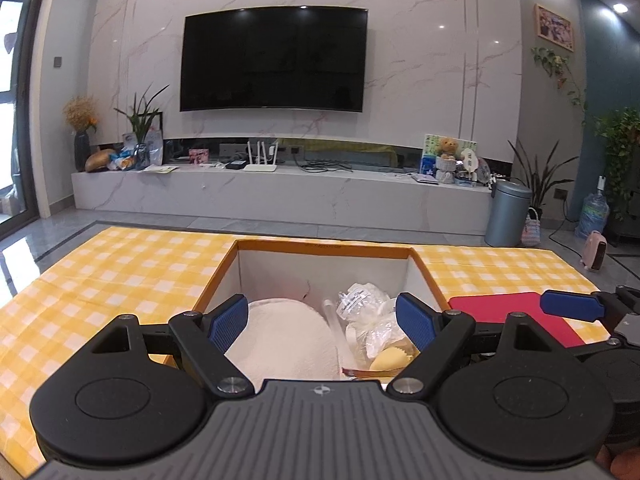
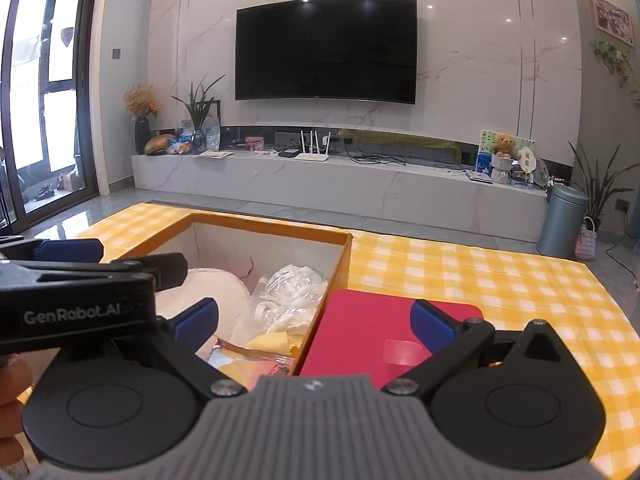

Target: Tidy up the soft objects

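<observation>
Currently both grippers hang over the near end of the orange-rimmed box [image 1: 326,247] that sits on the yellow checked surface [image 1: 120,264]. Left gripper [image 1: 322,320]: jaws spread wide, nothing between them, blue pads either side of the box contents. Right gripper [image 2: 316,320]: jaws also released and empty, straddling the box's right wall, one pad over the box, the other over the red mat [image 2: 372,320].

Soft items are inside the box:
- white plush cushion [image 1: 280,336] fills the left half, lying low against the near wall
- crumpled clear plastic bag [image 1: 360,300] with something white inside, right half, toward the back
- yellow soft piece [image 1: 390,358] in plastic wrap at the near right corner, just beside the bag
- a thin copper-coloured strip [image 2: 256,354] lies across the near right corner; cannot tell what it is

Red mat lies flat on the surface, touching the box's right outer wall. From the left wrist view, one blue finger [image 1: 572,306] of the right gripper shows over the mat.
</observation>
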A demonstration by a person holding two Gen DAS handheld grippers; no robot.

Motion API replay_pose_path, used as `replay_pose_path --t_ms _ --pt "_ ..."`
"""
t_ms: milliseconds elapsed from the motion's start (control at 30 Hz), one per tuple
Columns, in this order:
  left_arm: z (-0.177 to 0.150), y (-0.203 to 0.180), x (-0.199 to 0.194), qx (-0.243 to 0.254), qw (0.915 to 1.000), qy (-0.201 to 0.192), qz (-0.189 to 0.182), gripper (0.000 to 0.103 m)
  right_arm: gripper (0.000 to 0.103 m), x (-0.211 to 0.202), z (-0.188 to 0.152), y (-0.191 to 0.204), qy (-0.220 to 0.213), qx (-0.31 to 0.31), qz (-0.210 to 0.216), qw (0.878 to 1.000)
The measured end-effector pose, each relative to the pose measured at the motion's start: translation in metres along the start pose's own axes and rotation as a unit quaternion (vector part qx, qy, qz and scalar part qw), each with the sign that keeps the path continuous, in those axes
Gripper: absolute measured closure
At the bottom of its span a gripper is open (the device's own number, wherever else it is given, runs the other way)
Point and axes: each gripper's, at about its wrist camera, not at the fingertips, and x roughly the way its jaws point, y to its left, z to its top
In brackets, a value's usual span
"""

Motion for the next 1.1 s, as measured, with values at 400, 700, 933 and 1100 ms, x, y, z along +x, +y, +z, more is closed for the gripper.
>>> replay_pose_path --t_ms 400,700,933,1100 --pt "0.002 -0.0009 -0.0019 0.001 0.9999 -0.002 0.016 0.005 0.003 0.0009 -0.0012 -0.0012 -0.002 -0.002 0.007 1.0" --pt "0.0012 -0.0019 -0.0027 0.006 0.9998 -0.006 0.021 0.005 0.004 0.0028 -0.0018 -0.0003 -0.006 -0.003 0.011 1.0" --pt "0.0009 0.0016 -0.002 0.001 0.9999 -0.006 0.016 0.005 0.004 0.003 -0.003 -0.0005 -0.009 0.001 0.016 1.0" --pt "0.0005 0.0014 -0.0006 0.001 0.9998 -0.003 0.017 0.005 0.004 0.0044 -0.0037 0.0 -0.006 -0.001 0.015 1.0"
